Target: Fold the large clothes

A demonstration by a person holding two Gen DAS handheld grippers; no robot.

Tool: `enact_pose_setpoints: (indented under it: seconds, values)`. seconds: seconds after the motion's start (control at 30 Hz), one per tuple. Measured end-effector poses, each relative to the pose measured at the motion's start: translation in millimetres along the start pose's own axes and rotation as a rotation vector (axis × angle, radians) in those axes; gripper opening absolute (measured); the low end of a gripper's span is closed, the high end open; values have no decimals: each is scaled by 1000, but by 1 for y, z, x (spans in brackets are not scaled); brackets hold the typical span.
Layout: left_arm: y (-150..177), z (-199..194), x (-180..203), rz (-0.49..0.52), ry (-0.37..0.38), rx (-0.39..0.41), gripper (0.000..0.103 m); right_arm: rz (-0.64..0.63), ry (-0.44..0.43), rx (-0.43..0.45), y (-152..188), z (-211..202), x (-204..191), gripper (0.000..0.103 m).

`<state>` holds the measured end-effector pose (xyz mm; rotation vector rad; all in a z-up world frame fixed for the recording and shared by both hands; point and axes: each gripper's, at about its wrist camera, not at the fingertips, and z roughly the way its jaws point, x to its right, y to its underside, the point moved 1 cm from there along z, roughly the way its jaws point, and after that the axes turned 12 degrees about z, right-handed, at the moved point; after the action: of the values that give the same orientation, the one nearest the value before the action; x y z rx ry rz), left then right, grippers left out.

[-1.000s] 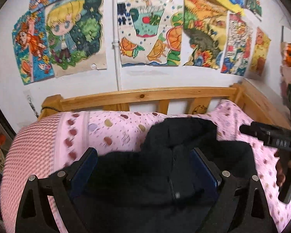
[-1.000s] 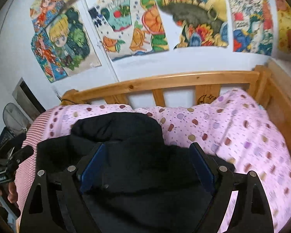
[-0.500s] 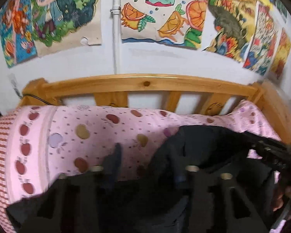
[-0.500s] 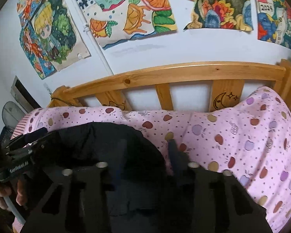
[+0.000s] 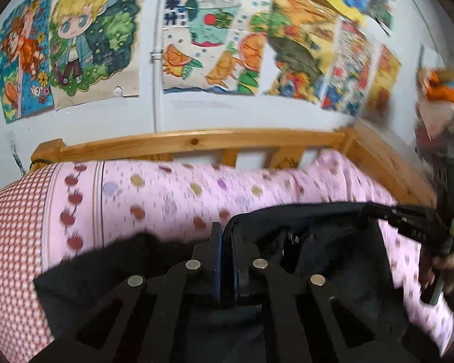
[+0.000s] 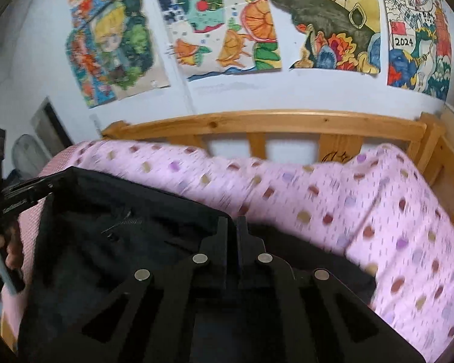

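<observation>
The left gripper point(image 5: 225, 236) has its two fingers pressed together on the top edge of a black garment point(image 5: 317, 242), pinching one corner of the dark cloth between the blue pads point(image 5: 217, 260). The right gripper point(image 6: 232, 227) is likewise clamped tight on the same black garment point(image 6: 121, 236) at its other upper corner, and the hem runs taut in a straight line between the two grips. In the left wrist view the right gripper point(image 5: 408, 224) shows at the right edge with the cloth stretched up to it; in the right wrist view the left gripper point(image 6: 18, 193) shows at the left edge, fabric drawn to its tip. The garment hangs from this raised edge, its body sagging below toward the cameras, over a bed covered with a pink sheet point(image 5: 166, 193) printed with coloured apples; a checked pink panel point(image 5: 12, 227) lies at the left end. Behind the bedding stands a wooden headboard rail point(image 6: 272, 121) with slats, and a wooden side rail point(image 5: 387, 163) runs along the right. Children's paintings point(image 6: 233, 21) are stuck across the white wall point(image 5: 106, 118) above, among them a blond cartoon figure point(image 5: 75, 33) and one marked 2024 point(image 6: 417, 30). Both views are motion blurred
</observation>
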<state>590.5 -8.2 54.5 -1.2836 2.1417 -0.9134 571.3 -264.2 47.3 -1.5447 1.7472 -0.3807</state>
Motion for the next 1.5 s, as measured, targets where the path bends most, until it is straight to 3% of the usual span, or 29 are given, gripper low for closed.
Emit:
enact_pose_setpoints:
  seconds: [0.23,0.4,0.57,0.67,0.8,0.93,1.0,1.07,1.1,1.13,1.2,1.33,1.4,1.5]
  values:
    - [61,11,22,64,34,-111,5,-23,13,-92,51,2,5,4]
    - [78,35,21,27,44,-151,5,-44,56,-151,69,24,8,4]
    - [89,60,32,66,1,-216,5,-51,79,-191,80,49,14,4]
    - [86,50,31,70,8,-182,6,-53,90,-184,82,50,8,4]
    - [80,31,23,69,74,-134,7,-21,18,-131,72,28,12,5]
    - [73,14,23,88,80,-113,15,61,-71,-90,55,13,26,12]
    - [65,-1,22,94,86,-56,23,114,-113,-64,47,4,35,19]
    - [57,-16,18,87,112,22,42,164,-149,-16,34,-7,41,32]
    - [51,-24,17,77,120,64,51,174,-154,0,31,-8,42,32]
    - [46,-28,16,68,121,98,66,190,-165,20,23,-10,42,32]
    - [33,-29,13,37,105,138,69,212,-175,29,12,-4,36,32]
    - [13,2,8,-48,101,85,69,239,-205,-13,-1,20,20,32]
    - [12,20,6,-84,137,56,68,233,-238,-68,-3,35,10,32]
    - [22,42,11,-113,224,13,68,166,-217,-130,7,49,-4,32]
